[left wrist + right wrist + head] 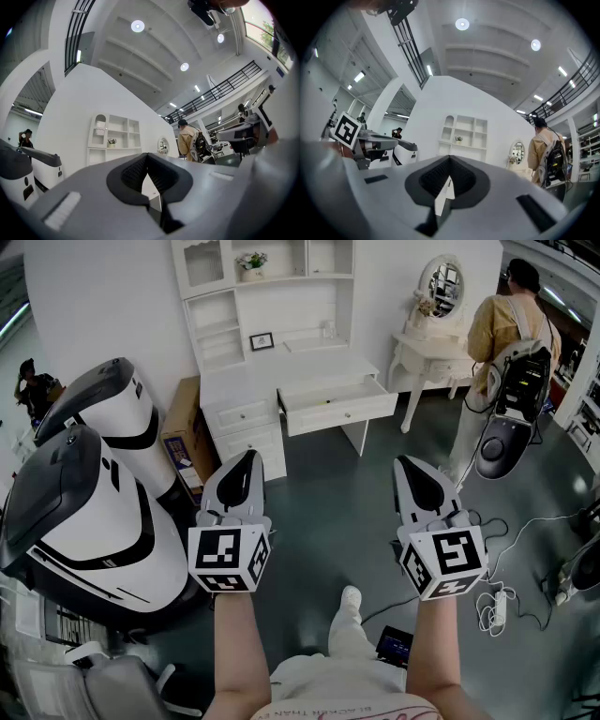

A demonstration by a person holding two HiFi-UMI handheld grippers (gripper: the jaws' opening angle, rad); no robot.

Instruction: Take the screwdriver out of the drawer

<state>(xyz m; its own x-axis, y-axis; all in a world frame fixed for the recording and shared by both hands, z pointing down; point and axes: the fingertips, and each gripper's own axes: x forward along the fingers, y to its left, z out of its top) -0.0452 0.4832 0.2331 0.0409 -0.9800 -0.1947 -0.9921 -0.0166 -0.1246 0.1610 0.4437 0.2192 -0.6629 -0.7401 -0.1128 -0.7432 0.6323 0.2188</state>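
Note:
A white desk (309, 371) stands against the far wall, and its right-hand drawer (339, 409) is pulled open. No screwdriver shows in any view; the drawer's inside is too far off to make out. My left gripper (247, 459) and right gripper (409, 465) are held side by side over the dark floor, well short of the desk, both pointing toward it. Each is shut with nothing between its jaws. The left gripper (147, 157) and the right gripper (450, 160) both look level at the white shelf unit (464, 136) above the desk.
Two large white-and-black machines (89, 512) crowd the left, with a cardboard box (181, 442) beside the desk. A person with a backpack (502, 334) stands by a white dressing table (433, 343) at the right. Cables and a power strip (497, 607) lie on the floor.

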